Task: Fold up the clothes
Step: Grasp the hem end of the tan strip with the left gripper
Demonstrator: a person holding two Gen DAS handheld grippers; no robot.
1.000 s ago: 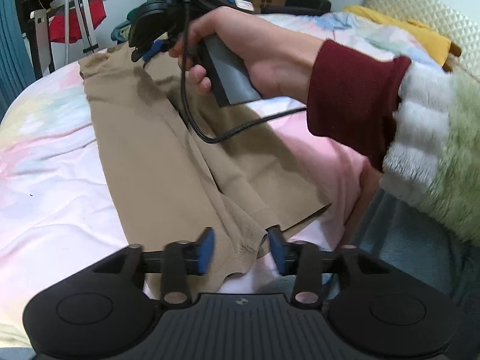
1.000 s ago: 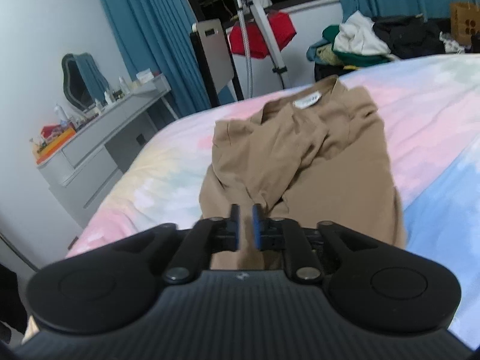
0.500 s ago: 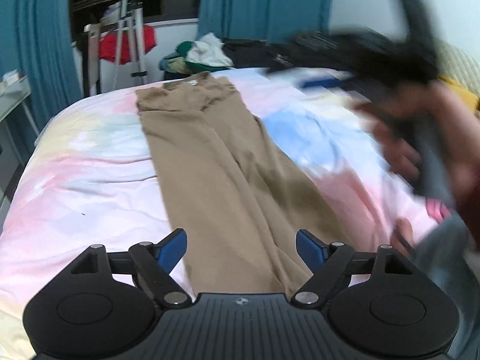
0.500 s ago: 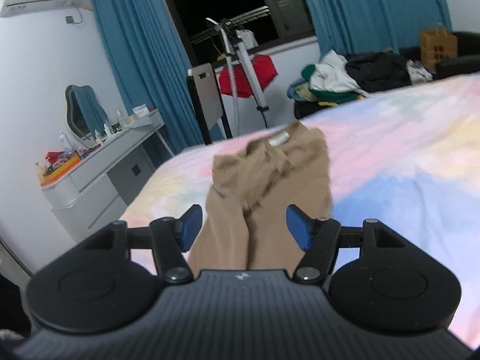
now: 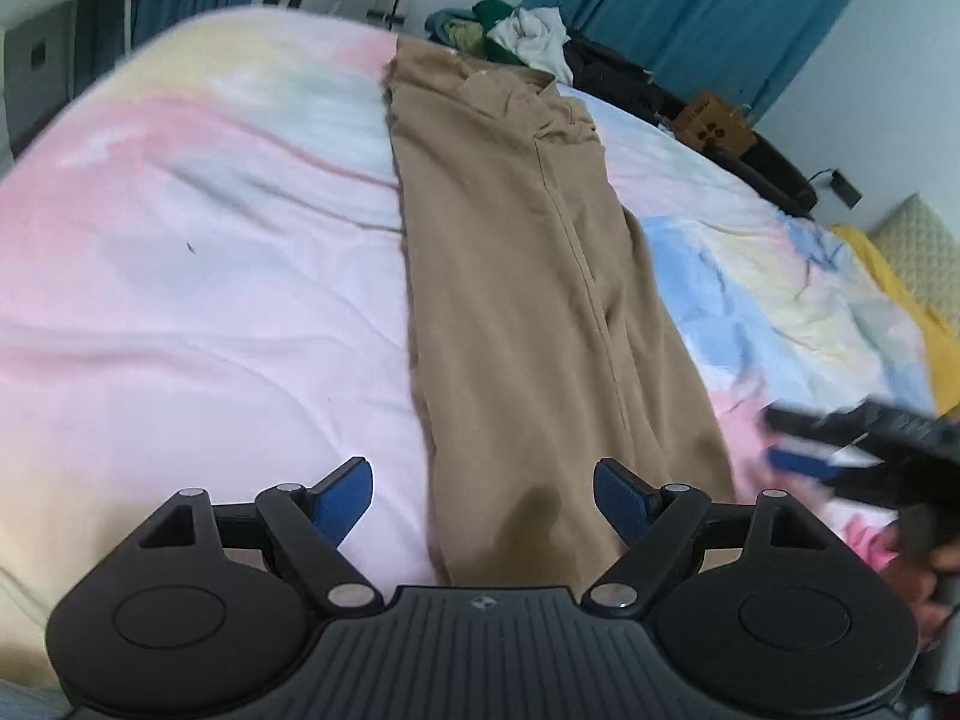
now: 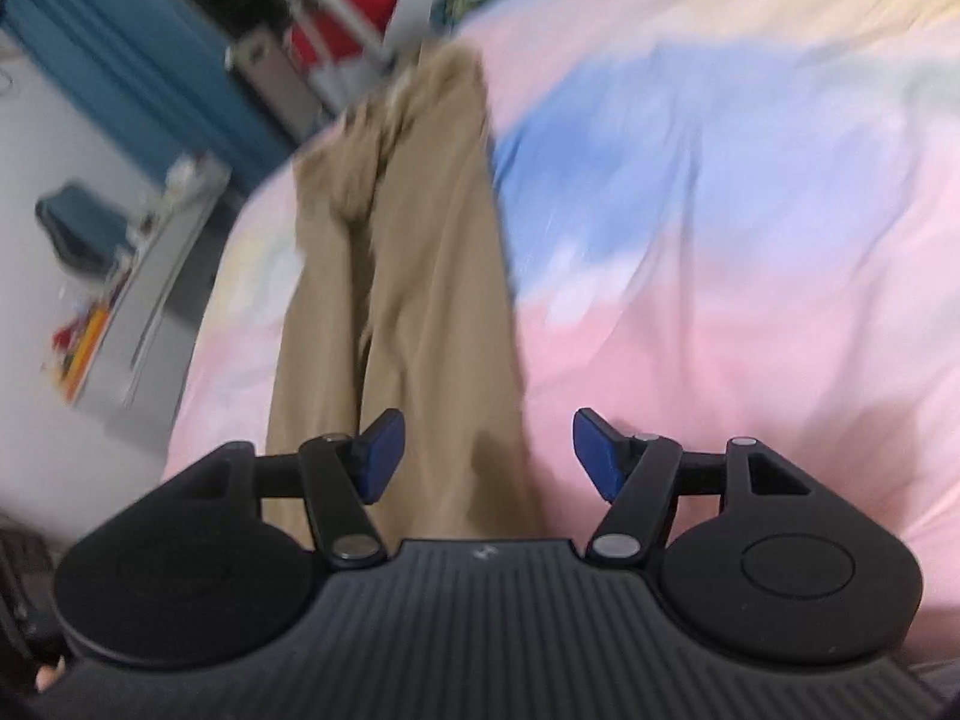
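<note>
Tan trousers (image 5: 528, 300) lie lengthwise on the pastel bedsheet (image 5: 210, 300), one leg folded over the other, with the waistband at the far end. My left gripper (image 5: 483, 501) is open over the near leg ends, holding nothing. In the right wrist view the same trousers (image 6: 408, 276) run away from me, blurred. My right gripper (image 6: 483, 456) is open above their near end, with nothing between its blue pads. That right gripper (image 5: 864, 444) also shows as a dark blur at the right edge of the left wrist view.
A pile of clothes (image 5: 516, 36) and dark items sit beyond the bed's far edge, before blue curtains (image 5: 690, 0). A yellow cloth (image 5: 918, 312) lies at the right by a quilted headboard. A grey dresser (image 6: 138, 276) stands left of the bed.
Both grippers opened from near-shut and let go of the trousers. The right gripper pulled back from the waistband to the near end. The trousers now lie straightened out.
</note>
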